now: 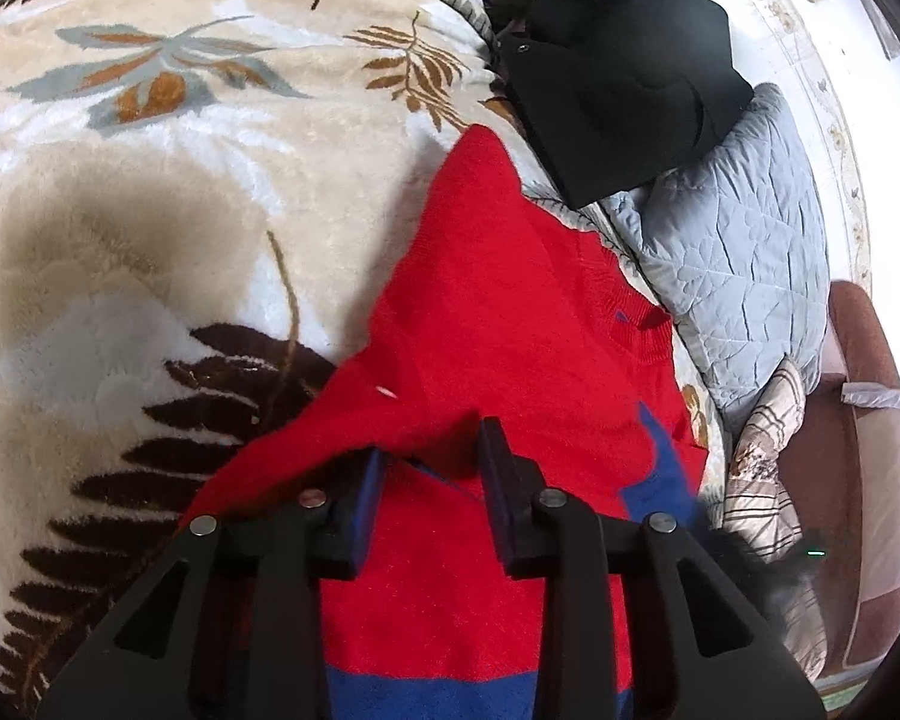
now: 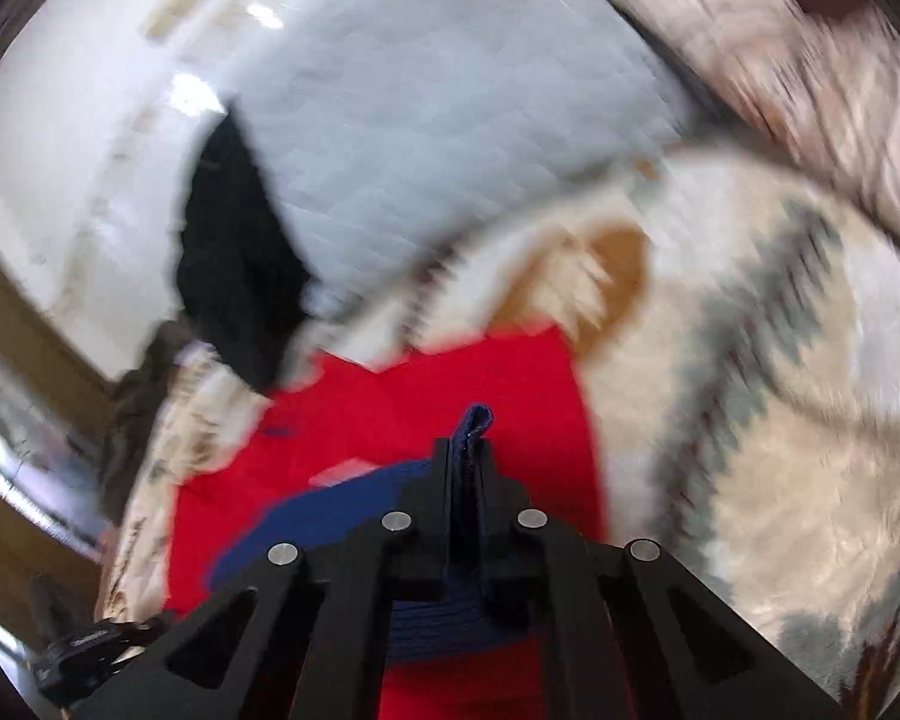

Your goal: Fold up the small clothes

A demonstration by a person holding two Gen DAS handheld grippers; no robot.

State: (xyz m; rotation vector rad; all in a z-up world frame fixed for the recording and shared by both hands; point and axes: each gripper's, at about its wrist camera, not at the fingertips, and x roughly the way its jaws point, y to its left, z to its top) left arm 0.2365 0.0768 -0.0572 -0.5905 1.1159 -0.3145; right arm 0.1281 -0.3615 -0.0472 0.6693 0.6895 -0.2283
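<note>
A: The red sweater (image 1: 498,300) lies on the leaf-patterned blanket (image 1: 150,180) of the bed, near a black garment (image 1: 618,72). The left tongs (image 1: 432,468) stand apart around a raised red fold, no visible squeeze.

B: On the right view, the right tongs (image 2: 465,450) are clamped on its blue hem (image 2: 474,420). I'd judge one fold underway, sweater mostly unfolded.

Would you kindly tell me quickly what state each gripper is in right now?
Left gripper: jaws apart, red sweater fabric between them, not clearly pinched.
Right gripper: shut on the sweater's blue edge.
</note>
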